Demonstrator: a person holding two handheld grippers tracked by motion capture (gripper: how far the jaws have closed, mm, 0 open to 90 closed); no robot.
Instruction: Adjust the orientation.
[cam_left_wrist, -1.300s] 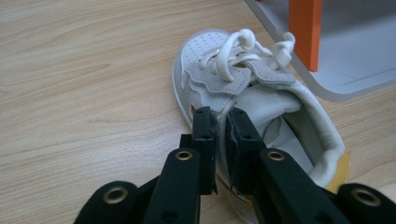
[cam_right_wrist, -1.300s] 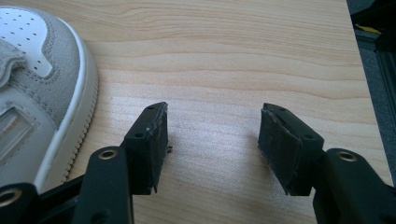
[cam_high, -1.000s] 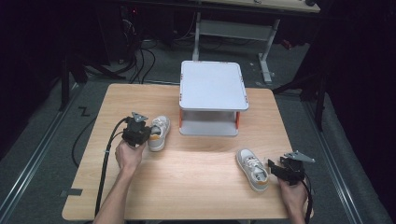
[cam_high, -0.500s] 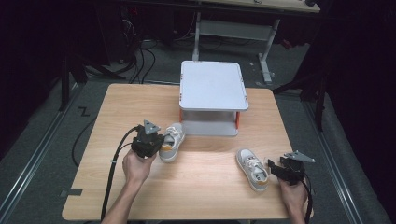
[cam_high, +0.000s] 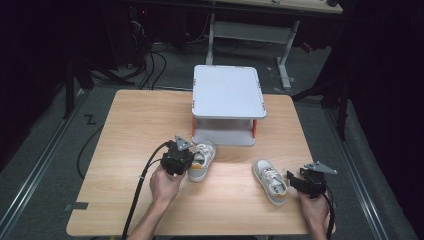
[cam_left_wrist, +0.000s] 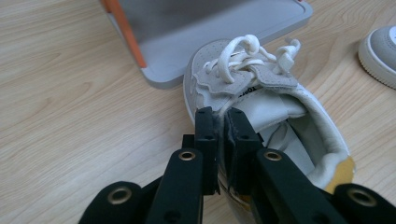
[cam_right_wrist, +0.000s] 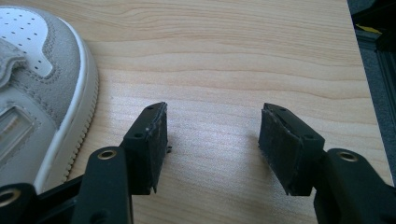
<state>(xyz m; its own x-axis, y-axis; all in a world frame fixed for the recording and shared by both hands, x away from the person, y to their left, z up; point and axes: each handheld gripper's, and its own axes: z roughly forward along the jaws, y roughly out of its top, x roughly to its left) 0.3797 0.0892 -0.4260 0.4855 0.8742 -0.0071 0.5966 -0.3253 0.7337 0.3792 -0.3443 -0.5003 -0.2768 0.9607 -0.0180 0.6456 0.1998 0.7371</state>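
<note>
A small white and grey sneaker (cam_high: 202, 160) with white laces and a yellow heel patch lies in front of the grey two-level stand (cam_high: 227, 92). My left gripper (cam_high: 186, 161) is shut on this sneaker (cam_left_wrist: 261, 102), its jaws pinching the collar's side wall. The gripper's midpoint (cam_left_wrist: 219, 119) sits right on that edge. A second matching sneaker (cam_high: 270, 181) lies on the wooden table (cam_high: 130, 130) at the right. My right gripper (cam_high: 291, 180) stands beside its heel, open, with bare tabletop between the pads (cam_right_wrist: 212, 140). The second sneaker's side (cam_right_wrist: 42, 88) shows at the left of the right gripper view.
The stand's lower shelf (cam_left_wrist: 205, 32) has orange posts and lies just past the held sneaker's toe. The table's right edge (cam_right_wrist: 369, 93) is close to my right gripper. Dark floor, cables and a desk frame surround the table.
My left gripper has carried the first sneaker rightward across the table, from the left part to the front of the stand. The right gripper and second sneaker have stayed put.
</note>
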